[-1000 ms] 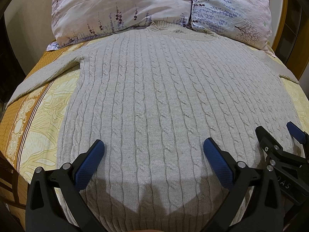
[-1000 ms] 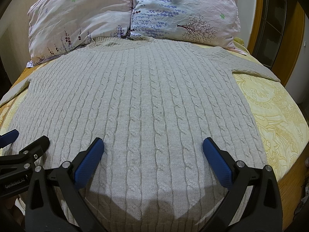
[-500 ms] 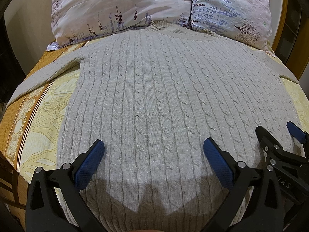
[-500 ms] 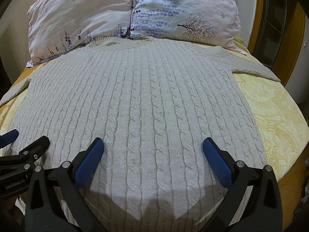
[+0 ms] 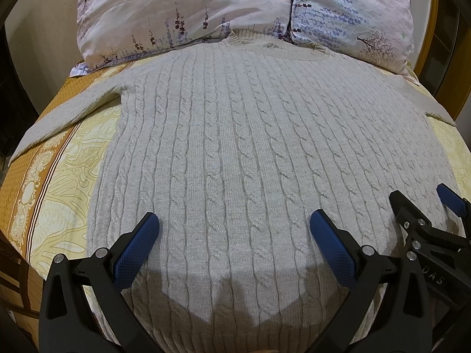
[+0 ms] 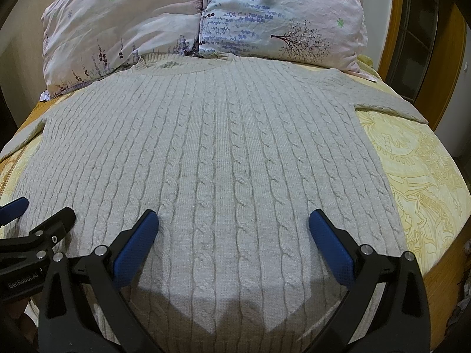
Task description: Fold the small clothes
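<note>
A pale grey cable-knit sweater [image 5: 250, 147] lies flat on the bed, collar at the pillows, sleeves spread to both sides; it also fills the right wrist view [image 6: 220, 153]. My left gripper [image 5: 232, 229] is open and empty, hovering over the sweater's lower left part. My right gripper [image 6: 232, 231] is open and empty over the lower right part. Each gripper shows at the edge of the other's view: the right gripper [image 5: 421, 206] and the left gripper [image 6: 38, 214]. The sweater's hem is hidden under the grippers.
Two floral pillows [image 5: 182, 11] [image 6: 282, 14] lie at the head of the bed. A yellow and orange patterned sheet [image 5: 53, 170] [image 6: 421, 176] covers the bed. A wooden frame [image 6: 447, 58] stands at the right. The bed's edges fall away on both sides.
</note>
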{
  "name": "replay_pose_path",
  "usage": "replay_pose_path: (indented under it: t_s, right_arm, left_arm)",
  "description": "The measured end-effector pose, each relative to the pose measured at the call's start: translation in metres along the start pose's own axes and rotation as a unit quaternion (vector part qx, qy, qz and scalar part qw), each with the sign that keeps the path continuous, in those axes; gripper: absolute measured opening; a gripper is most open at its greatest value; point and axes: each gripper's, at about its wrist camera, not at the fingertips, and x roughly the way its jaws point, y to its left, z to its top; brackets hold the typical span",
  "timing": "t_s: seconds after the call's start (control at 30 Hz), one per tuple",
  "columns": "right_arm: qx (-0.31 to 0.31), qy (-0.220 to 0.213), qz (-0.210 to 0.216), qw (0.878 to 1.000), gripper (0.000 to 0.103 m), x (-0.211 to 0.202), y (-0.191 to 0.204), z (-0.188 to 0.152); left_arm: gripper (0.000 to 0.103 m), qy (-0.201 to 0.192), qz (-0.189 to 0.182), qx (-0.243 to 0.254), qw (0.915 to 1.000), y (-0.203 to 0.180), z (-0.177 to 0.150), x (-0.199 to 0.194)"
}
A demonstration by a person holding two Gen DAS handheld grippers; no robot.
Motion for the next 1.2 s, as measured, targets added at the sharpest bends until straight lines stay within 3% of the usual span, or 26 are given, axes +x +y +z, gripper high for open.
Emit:
replay_pose_path:
  t_s: [0.37,0.67,1.0,1.07,1.13,1.2]
  right_arm:
    - [-0.011,0.008,0.009,1.0,0.101,0.004,0.001,0.001]
    - [-0.036,-0.01,0.04,0.999,0.101,0.006,-0.006,-0.004]
    - [-0.057,0.012,0.069,0.996,0.101,0.01,-0.012,0.005]
    - [-0.059,0.01,0.075,0.995,0.096,0.01,-0.014,0.007]
    - [-0.051,0.01,0.079,0.996,0.081,0.009,-0.024,0.016]
    - [-0.015,0.017,0.09,0.996,0.081,0.011,-0.046,0.034]
  left_arm:
    - [0.102,-0.002,0.001,0.001,1.0,0.0,-0.001,-0.001]
    - [0.102,-0.007,0.004,0.004,1.0,0.001,-0.001,-0.002]
    - [0.102,-0.001,0.016,0.008,0.9998,-0.003,0.01,0.003]
    - [0.102,0.001,0.018,0.011,0.9998,-0.003,0.012,0.005]
    - [0.102,0.005,0.017,0.012,0.9998,-0.003,0.015,0.006]
    - [0.102,0.014,0.011,0.01,0.9998,-0.001,0.02,0.009]
